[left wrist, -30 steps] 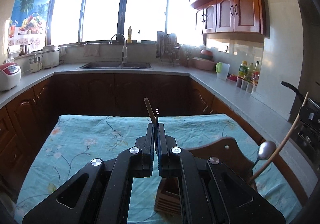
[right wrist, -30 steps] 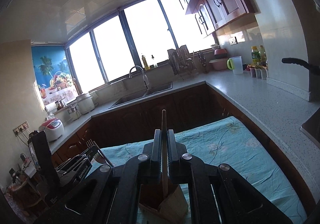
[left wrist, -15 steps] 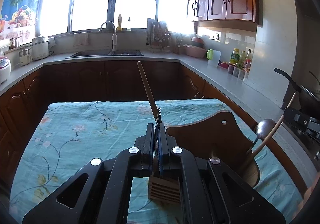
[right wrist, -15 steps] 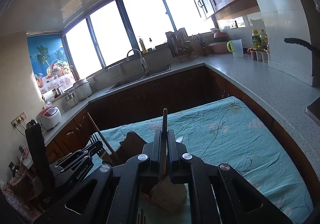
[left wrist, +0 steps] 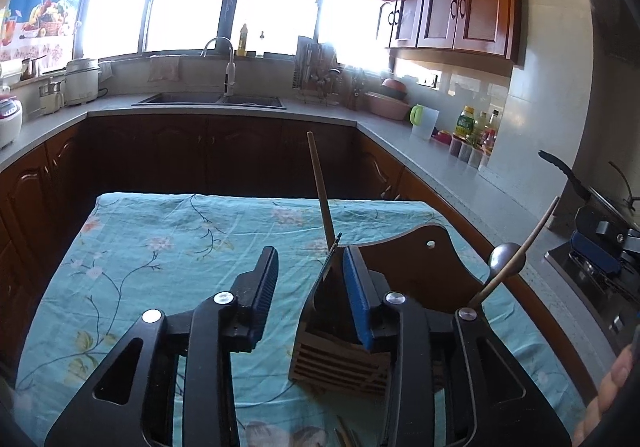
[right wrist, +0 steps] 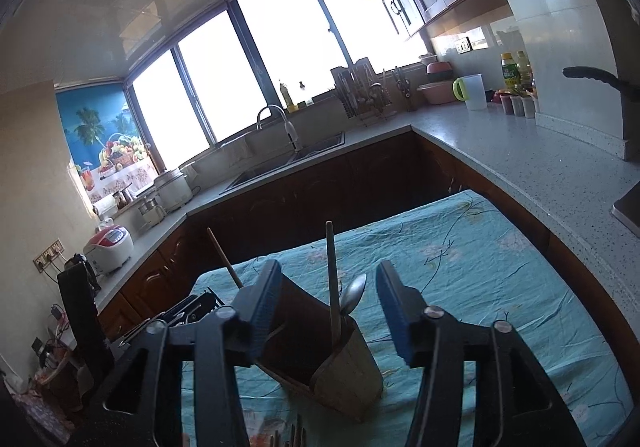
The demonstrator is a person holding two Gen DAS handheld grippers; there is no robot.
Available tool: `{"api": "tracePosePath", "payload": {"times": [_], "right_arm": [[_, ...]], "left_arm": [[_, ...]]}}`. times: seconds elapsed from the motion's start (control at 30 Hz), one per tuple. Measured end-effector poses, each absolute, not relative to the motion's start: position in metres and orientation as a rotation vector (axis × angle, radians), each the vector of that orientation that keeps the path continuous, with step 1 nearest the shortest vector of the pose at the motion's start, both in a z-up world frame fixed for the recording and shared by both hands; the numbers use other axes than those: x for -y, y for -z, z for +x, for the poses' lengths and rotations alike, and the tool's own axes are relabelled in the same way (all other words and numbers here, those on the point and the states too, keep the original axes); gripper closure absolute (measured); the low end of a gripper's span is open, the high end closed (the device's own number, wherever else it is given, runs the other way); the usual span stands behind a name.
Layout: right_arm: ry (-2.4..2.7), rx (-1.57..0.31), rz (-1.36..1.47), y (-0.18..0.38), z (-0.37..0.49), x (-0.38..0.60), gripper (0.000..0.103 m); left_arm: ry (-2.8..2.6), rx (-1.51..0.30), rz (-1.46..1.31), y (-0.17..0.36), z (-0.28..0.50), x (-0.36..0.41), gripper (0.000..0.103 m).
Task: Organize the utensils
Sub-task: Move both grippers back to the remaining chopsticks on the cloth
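A brown wooden utensil holder (left wrist: pixel 416 279) stands on the teal flowered tablecloth (left wrist: pixel 168 247). In the left wrist view a wooden stick handle (left wrist: pixel 320 191) and a dark thin utensil stand in its left slatted compartment (left wrist: pixel 340 363). A metal spoon (left wrist: pixel 502 253) and a wooden handle (left wrist: pixel 520 251) lean in its right compartment. My left gripper (left wrist: pixel 310 267) is open and empty, its right finger over the holder. In the right wrist view my right gripper (right wrist: pixel 328 291) is open above the holder (right wrist: pixel 344 375); a wooden handle (right wrist: pixel 332 279) and the spoon (right wrist: pixel 354 293) stand between its fingers, untouched.
Grey kitchen counters (left wrist: pixel 432 163) run around the table on three sides, with a sink (left wrist: pixel 208 99), bottles and a jug. A stove with a pan handle (left wrist: pixel 564 171) is at the right. More utensils (right wrist: pixel 288 435) lie on the cloth near the front edge.
Both grippers have opened and let go of their utensils, which now stand in the holder. Both views have shifted slightly over the holder.
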State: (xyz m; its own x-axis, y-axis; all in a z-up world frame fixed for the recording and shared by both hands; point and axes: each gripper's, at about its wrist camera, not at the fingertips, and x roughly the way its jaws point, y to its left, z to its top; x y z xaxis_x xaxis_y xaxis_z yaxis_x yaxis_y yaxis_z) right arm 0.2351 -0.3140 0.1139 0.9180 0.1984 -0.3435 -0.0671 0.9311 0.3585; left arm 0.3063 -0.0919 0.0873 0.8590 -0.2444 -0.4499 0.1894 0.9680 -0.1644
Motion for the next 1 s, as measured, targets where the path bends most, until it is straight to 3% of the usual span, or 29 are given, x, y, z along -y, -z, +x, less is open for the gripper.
{"api": "tracePosePath", "payload": {"times": [0.07,0.13,0.3,0.43,1.0], "right_arm": [[-0.145,-0.372,0.37,-0.116,0.227,0.318,0.039],[-0.151,-0.353,0.389,-0.116,0.218,0.321,0.021],[-0.16,-0.34,0.403,-0.108,0.194,0.323,0.003],[-0.161,-0.369,0.394,-0.093,0.178,0.321,0.002],[-0.131,-0.552,0.381,-0.02,0.122,0.32,0.001]], "left_arm": [[0.223,-0.485,-0.126,-0.088,0.299,0.086,0.06],[0.211,-0.489,-0.139,-0.087,0.29,0.079,0.05],[0.17,-0.514,-0.166,-0.077,0.267,0.058,0.034],[0.14,-0.557,-0.191,-0.062,0.247,0.04,0.027],[0.086,-0.728,-0.241,-0.006,0.172,0.009,0.026]]}}
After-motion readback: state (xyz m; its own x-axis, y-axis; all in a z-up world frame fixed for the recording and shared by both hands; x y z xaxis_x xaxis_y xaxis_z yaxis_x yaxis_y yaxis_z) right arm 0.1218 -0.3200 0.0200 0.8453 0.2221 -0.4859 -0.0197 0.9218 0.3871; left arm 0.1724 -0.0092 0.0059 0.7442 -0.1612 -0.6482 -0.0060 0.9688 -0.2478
